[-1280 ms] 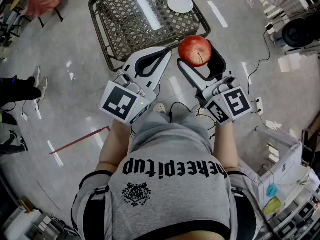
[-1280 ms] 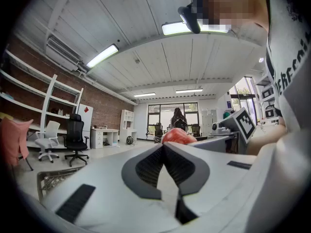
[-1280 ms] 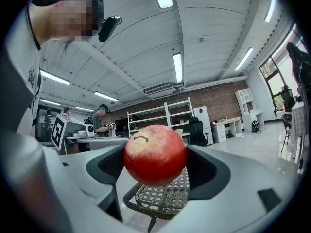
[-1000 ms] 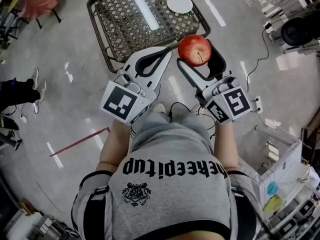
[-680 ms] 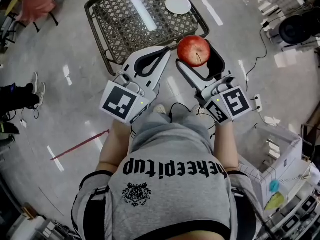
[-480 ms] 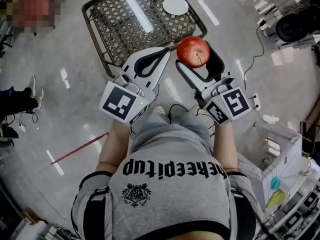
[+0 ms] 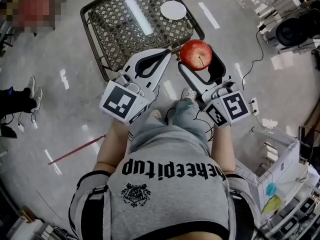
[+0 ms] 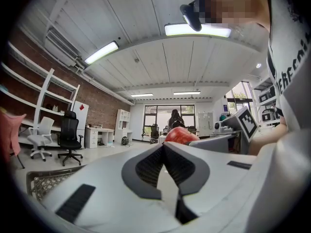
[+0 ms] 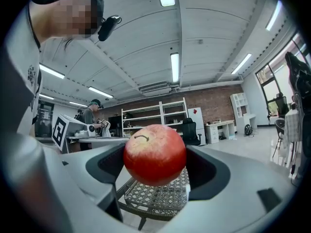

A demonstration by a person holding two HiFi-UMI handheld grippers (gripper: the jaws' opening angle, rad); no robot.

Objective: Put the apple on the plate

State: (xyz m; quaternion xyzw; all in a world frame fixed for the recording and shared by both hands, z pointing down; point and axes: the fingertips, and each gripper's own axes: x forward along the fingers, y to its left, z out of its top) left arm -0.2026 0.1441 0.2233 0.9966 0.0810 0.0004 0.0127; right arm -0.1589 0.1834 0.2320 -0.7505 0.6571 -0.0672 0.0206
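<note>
Both tools are hovering: your right hand-held gripper is clamping the apple in mid-air, and your left hand-held gripper is hanging closed, empty. You are seemingly carrying; next comes reaching the plate on the tabletop's far right.

Ahead of you the lattice-topped desk stands on glossy floor; red tape line left, power strip right.
</note>
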